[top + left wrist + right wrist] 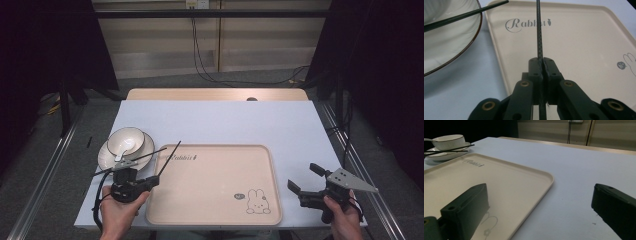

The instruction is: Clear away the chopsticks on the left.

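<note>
Left hand-held gripper (541,63) clamped tight on a thin black chopstick (538,32) with a woven carbon-like texture, straight, slanting up over the left edge of the beige rabbit tray (215,200), second chopstick (461,16) resting across the white plate (451,47), right hand-held gripper (305,180) wide open and empty over the desk (220,120) right of the tray

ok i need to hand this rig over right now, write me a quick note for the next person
Left gripper: shut on one chopstick, held over the tray's left edge, tip pointing toward the far side.
Right gripper: open, holding nothing, at the table's right edge beside the tray.
Things: the second chopstick lies across the plate; the bowl sits on that plate, with a spoon resting there too. The tray has nothing on it.
Done: one chopstick picked up.
Left, most likely: set this chopstick on the tray, then bring over the other chopstick and perhaps the rest of the dishes.
</note>
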Demonstrator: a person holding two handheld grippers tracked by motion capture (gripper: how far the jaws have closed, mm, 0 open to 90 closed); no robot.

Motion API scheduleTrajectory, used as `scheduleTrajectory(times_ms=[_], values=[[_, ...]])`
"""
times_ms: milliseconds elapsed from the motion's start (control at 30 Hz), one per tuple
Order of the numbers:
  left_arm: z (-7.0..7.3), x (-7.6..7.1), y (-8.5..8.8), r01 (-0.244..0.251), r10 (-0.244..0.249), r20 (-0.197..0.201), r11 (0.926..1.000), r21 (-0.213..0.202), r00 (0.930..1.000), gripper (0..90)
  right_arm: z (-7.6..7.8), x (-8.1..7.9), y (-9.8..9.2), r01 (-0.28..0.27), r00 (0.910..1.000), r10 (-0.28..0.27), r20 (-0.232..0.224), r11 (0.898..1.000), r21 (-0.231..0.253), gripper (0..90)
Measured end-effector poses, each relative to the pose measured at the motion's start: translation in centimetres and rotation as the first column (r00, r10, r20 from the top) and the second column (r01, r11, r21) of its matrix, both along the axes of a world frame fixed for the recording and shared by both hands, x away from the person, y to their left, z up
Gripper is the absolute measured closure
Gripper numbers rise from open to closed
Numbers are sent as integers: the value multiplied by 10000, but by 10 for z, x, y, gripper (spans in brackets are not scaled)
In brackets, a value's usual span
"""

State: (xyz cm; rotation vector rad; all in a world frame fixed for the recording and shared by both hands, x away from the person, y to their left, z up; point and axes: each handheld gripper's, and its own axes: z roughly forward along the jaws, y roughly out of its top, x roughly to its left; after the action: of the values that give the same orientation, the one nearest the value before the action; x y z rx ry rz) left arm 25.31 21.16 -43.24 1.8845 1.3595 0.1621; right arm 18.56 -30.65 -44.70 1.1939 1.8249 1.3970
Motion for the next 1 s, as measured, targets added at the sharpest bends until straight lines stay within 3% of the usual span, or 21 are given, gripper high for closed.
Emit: scheduleTrajectory(times_ms=[167, 367, 433, 567, 1000], values=[[-10, 3, -10, -167, 177, -343, 9995, 284, 9993, 859, 0, 0, 1, -74, 10000, 74, 13, 10000, 22, 10], [-21, 6, -10, -424, 456, -744, 9981, 443, 9962, 859, 0, -1, 0, -141, 9999, 142, -23, 9999, 23, 10], [-24, 7, -13, -390, 447, -770, 9965, 733, 9960, 859, 0, 0, -1, -148, 9999, 148, 4, 9999, 11, 10], [-27, 9, -16, -485, 554, -744, 9946, 917, 9957, 858, 0, -1, 0, -200, 9998, 200, 6, 9998, 32, 10], [-31, 9, -20, -453, 543, -864, 9936, 1036, 9948, 848, 0, 0, 0, -140, 9999, 140, -1, 9999, -9, 10]])
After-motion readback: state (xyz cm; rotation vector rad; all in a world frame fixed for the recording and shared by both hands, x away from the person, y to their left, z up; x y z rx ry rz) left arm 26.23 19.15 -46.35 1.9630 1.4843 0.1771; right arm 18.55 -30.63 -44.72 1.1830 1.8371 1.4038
